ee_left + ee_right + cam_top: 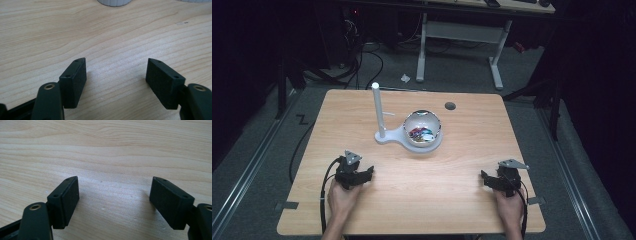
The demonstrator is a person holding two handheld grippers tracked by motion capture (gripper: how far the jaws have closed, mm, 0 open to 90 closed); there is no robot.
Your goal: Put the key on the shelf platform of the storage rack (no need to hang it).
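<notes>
We rest both tools on the near part of the table (422, 200), the left gripper (116, 72) and the right gripper (113, 195) each with jaws spread wide over bare wood. The bowl (423, 127) of small colourful pieces sits well ahead at the centre, on a white stand with a post (377, 109). We judge the work not yet begun; next comes a forward reach to the bowl.

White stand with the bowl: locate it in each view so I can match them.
High view: white stand at table centre, post upright, bowl on its base.
Left gripper view: white edge at top, probably its base.
Right gripper view: wood beyond the open jaws.
Shared landmark: the wood grain of the table.
</notes>
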